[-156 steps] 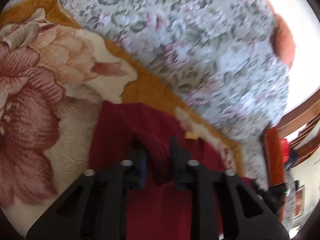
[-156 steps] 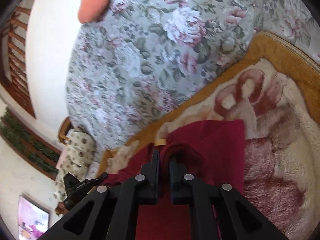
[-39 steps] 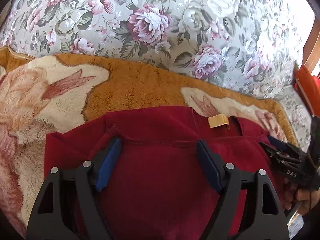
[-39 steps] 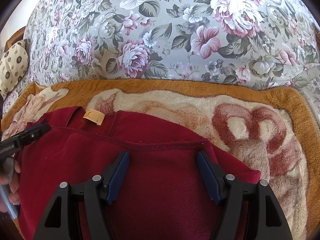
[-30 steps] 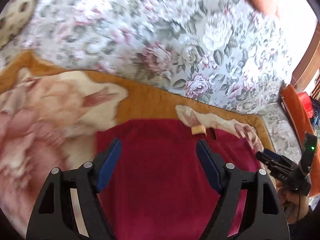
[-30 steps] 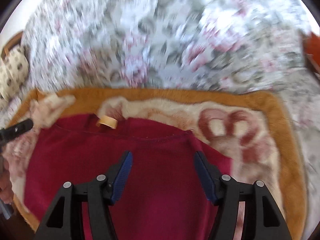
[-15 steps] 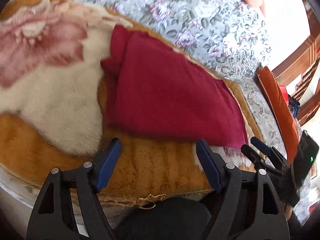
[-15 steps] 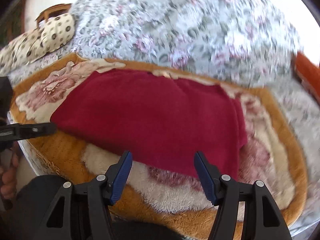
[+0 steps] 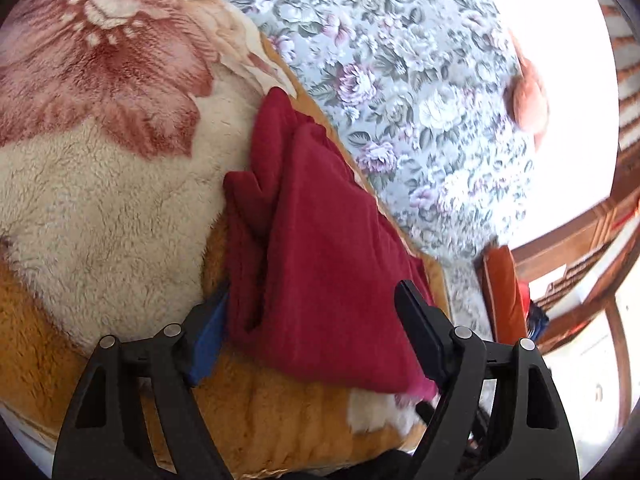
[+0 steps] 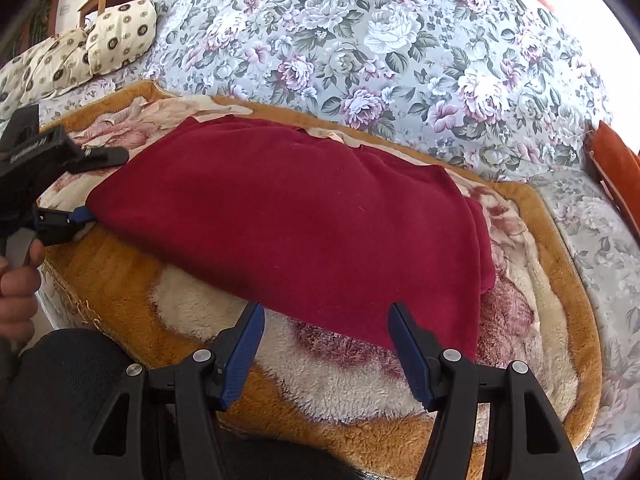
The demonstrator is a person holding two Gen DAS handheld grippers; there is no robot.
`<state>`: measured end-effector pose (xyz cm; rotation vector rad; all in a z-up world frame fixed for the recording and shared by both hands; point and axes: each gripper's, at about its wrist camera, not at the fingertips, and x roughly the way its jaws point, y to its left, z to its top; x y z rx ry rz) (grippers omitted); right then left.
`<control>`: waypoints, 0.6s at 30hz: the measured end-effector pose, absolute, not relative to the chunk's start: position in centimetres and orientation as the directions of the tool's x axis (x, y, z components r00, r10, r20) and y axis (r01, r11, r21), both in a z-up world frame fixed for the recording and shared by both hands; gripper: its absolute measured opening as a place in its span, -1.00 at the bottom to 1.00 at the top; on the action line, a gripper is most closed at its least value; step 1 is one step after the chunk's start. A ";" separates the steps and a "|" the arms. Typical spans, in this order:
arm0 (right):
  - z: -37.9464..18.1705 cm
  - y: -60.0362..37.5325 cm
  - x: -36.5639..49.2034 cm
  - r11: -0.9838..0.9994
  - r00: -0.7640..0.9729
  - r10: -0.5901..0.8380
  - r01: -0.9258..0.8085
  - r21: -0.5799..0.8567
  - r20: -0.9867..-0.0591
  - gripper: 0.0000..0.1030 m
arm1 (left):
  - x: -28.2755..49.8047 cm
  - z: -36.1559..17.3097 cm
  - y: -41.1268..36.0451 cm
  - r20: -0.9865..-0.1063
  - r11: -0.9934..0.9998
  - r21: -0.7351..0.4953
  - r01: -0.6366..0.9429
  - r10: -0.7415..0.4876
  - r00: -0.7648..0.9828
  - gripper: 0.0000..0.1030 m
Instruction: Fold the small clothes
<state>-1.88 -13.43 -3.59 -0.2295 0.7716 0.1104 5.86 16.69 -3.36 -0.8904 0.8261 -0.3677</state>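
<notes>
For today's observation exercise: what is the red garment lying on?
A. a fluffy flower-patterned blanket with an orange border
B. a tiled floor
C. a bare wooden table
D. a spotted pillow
A: the red garment lies flat on the fluffy blanket, whose orange border frames it.

about five seconds ago both two-finger grippers are clamped on raised bunches of the dark red fleece garment (image 10: pixel 304 216); now the left gripper (image 9: pixel 312 328) and the right gripper (image 10: pixel 324 344) both stand wide, nothing pinched. a second ago each hangs over the garment near its collar and tan label, and now both sit back at the near edge of the plush orange-and-cream flowered blanket (image 10: pixel 120 280), the left one straddling the garment's end and the right one just short of its near edge. the garment now lies flat as a long folded band, label hardly showing.
</notes>
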 end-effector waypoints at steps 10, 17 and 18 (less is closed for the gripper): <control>-3.5 -13.8 -1.5 0.975 0.697 0.019 -0.171 -0.139 -0.717 0.20 | 4.4 -4.3 16.9 -0.549 0.591 -0.778 -0.213 -0.476 0.687 -0.28; 4.3 -9.4 4.5 0.937 0.668 0.286 -0.345 0.056 -0.687 0.21 | 4.3 -3.8 16.1 -0.592 0.652 -0.725 -0.221 -0.426 0.685 -0.28; 5.2 -8.4 6.5 0.918 0.622 0.359 -0.370 0.143 -0.695 0.21 | 4.3 -3.7 16.0 -0.596 0.660 -0.718 -0.220 -0.422 0.683 -0.28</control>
